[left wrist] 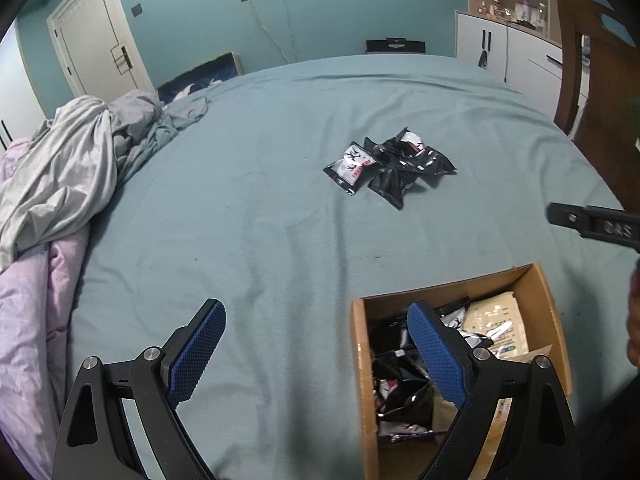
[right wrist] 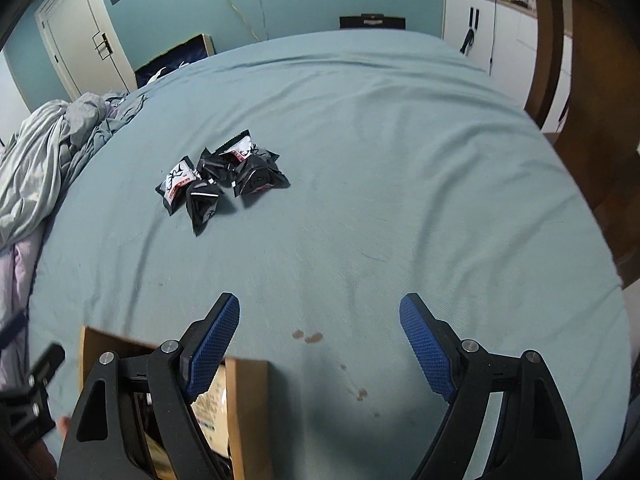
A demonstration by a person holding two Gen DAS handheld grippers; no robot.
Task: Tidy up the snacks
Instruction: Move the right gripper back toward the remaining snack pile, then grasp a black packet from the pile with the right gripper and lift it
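1. Position of goods: a small heap of glossy black-and-white foil snack packets (left wrist: 390,164) lies on the blue-green bedsheet (left wrist: 260,220) near the middle of the bed, well apart from both grippers. An open brown cardboard box (left wrist: 360,360) sits at the near edge and already holds similar dark packets and a beige pouch (left wrist: 496,324).

2. Left gripper (left wrist: 316,356): jaws wide, nothing between the blue pads; its right finger hangs over the box opening.

3. Right gripper (right wrist: 320,348): jaws wide and empty; its left finger overlaps the box's far wall in that view.

4. Risk, box disturbance: either gripper, on reaching toward the heap, may catch the cardboard rim and tip or shove the box, since the soft mattress gives it poor footing.

5. Risk, poor grasp: the packets overlap and are slick; a pinch may take two at once or slide off, and one may drop short of the box.

6. Risk, snagging: pads pressed low may gather sheet fabric with a packet.

7. Risk, collision: both grippers stand close beside the box and may foul each other.
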